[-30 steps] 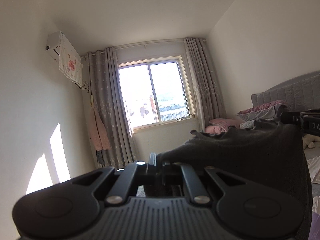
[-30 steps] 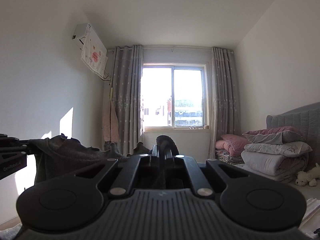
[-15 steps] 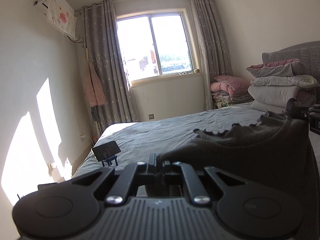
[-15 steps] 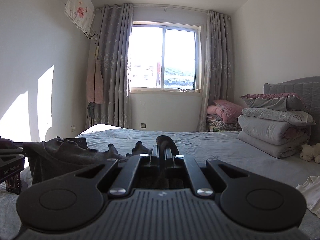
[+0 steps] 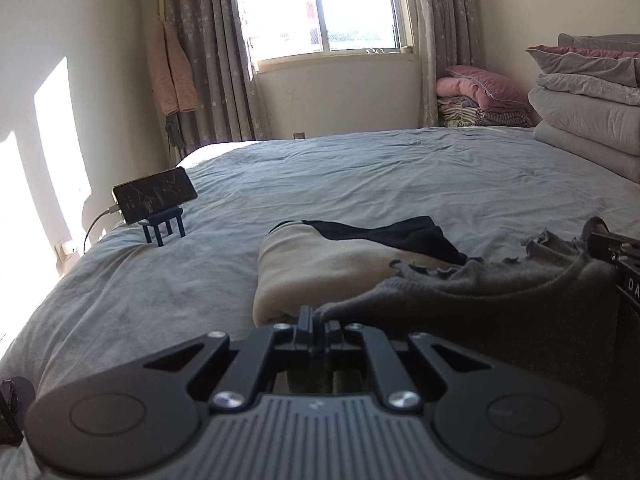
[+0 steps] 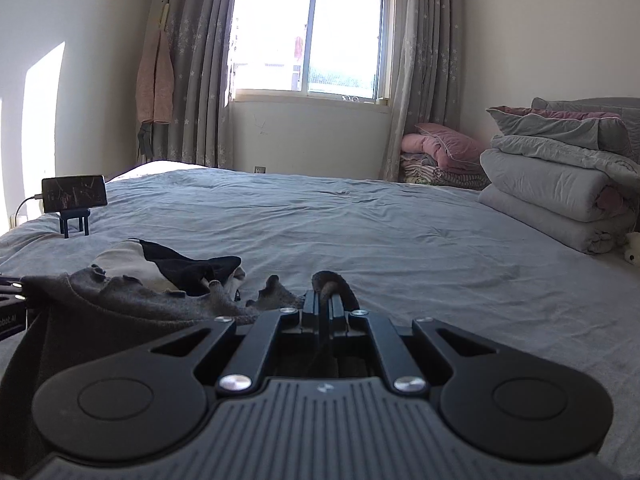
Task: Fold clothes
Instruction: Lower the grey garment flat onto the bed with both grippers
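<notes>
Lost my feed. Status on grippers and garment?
Left gripper, right gripper both shut on grey garment, stretched between. Cream-and-black clothes lie ahead on bed.

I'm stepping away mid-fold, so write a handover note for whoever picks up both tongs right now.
Left tongs: shut on one top corner of the dark grey garment.
Right tongs: shut on the other corner; the garment hangs stretched between them above the grey bed.
A cream and black garment lies bunched on the bed just ahead.
Done: grey garment picked up and spread.
Left: lay it flat, fold it, then fold the cream and black one.
</notes>
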